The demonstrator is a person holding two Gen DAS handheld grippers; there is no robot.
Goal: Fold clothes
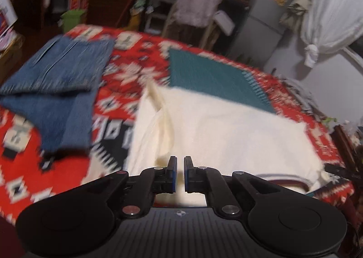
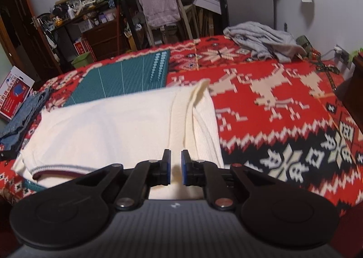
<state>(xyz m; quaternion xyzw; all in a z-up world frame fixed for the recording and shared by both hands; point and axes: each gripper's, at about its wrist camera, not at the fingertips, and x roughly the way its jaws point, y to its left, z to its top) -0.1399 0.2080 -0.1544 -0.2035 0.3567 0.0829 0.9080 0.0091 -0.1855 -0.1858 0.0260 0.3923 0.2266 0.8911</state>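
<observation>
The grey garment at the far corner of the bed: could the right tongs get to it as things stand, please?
Probably yes: the grey garment lies uncovered, only bare blanket between it and the empty, slightly open right tongs.

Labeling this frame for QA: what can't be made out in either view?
- Left view: motion blur smears the jeans and blanket pattern.
- White shirt: near edge hidden behind the right claw; in the left view, behind the left claw.
- Whether either claw pinches fabric: cannot tell.
- Right view: jeans cut off at the left edge.
- Shelf clutter: too small.
</observation>
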